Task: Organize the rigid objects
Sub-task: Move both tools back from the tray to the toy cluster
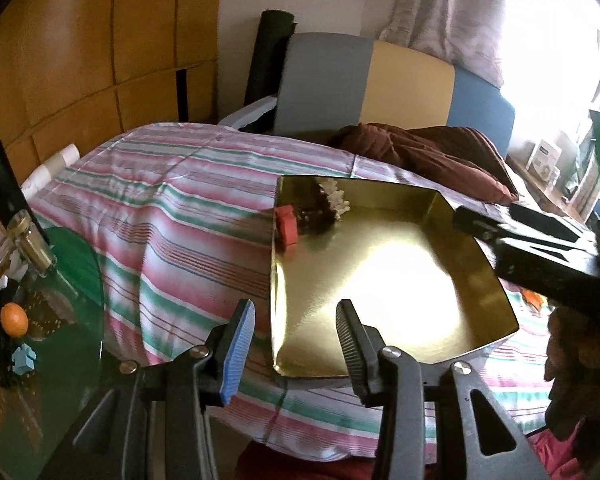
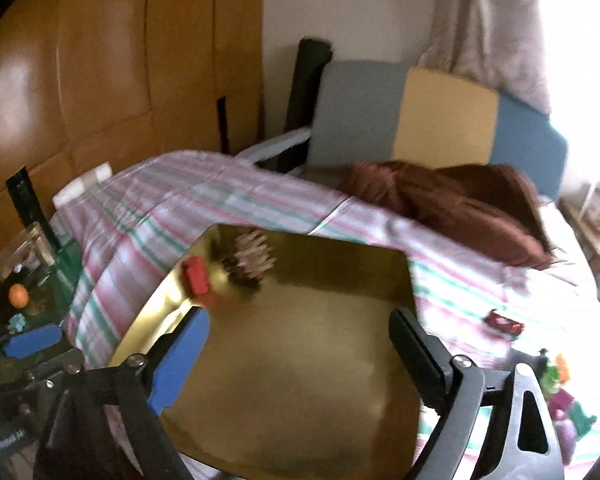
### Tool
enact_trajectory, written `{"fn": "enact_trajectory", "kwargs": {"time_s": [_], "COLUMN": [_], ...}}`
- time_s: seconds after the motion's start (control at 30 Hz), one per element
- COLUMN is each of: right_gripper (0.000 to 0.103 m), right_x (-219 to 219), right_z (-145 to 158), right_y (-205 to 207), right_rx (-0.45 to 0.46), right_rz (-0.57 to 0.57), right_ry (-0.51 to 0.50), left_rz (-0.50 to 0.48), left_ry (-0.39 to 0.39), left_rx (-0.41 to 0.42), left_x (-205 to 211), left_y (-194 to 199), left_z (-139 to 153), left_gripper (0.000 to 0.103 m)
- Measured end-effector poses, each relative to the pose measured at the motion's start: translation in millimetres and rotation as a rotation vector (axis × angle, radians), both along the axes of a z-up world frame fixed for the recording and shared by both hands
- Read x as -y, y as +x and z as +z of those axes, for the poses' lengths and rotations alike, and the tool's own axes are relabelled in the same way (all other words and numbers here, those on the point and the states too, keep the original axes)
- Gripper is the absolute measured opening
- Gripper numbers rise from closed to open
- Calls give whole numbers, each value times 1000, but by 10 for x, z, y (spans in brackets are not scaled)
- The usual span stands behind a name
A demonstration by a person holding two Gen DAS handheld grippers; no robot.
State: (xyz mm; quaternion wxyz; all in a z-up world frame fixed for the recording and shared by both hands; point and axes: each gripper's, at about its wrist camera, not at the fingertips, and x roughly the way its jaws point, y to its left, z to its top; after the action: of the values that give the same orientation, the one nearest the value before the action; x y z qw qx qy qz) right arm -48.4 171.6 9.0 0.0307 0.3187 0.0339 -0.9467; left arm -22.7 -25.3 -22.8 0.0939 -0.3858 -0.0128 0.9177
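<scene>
- A shallow gold tray lies flat on the striped bedspread, in reach of both hands, so it seems to be the collecting place for the rigid pieces.
- In its far left corner sit a red block and a dark spiky piece with pale tips, touching or nearly so; the rest of the tray floor is bare.
- The left claw straddles the tray's near left rim, one finger outside and one over the tray. Nothing shows between them; the gap looks narrow, so I judge it pressed nearly together and empty.
- The right claw hangs over the tray with its fingers spread wide and nothing in them.
- More small pieces wait on the bedspread to the right of the tray: a red one and a bright cluster of green and purple near the edge of view.
- On the glass desk to the left lie an orange ball and a pale blue figure.
</scene>
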Motion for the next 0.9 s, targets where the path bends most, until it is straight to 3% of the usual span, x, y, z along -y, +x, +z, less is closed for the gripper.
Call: {"fn": "enact_trajectory", "kwargs": {"time_s": [0.43, 0.9], "right_gripper": [98, 100], "right_x": [-825, -2411], "right_z": [133, 184], "right_y": [450, 810], "right_rx": [-50, -89], "right_rz": [-158, -521], "right_ry": [35, -17], "left_rz": [-99, -257], "left_ry": [-37, -91], "left_rx": [-7, -22], "left_x": [-350, -1000], "left_y": [96, 127], "left_z": [36, 114], "left_gripper": [43, 43]}}
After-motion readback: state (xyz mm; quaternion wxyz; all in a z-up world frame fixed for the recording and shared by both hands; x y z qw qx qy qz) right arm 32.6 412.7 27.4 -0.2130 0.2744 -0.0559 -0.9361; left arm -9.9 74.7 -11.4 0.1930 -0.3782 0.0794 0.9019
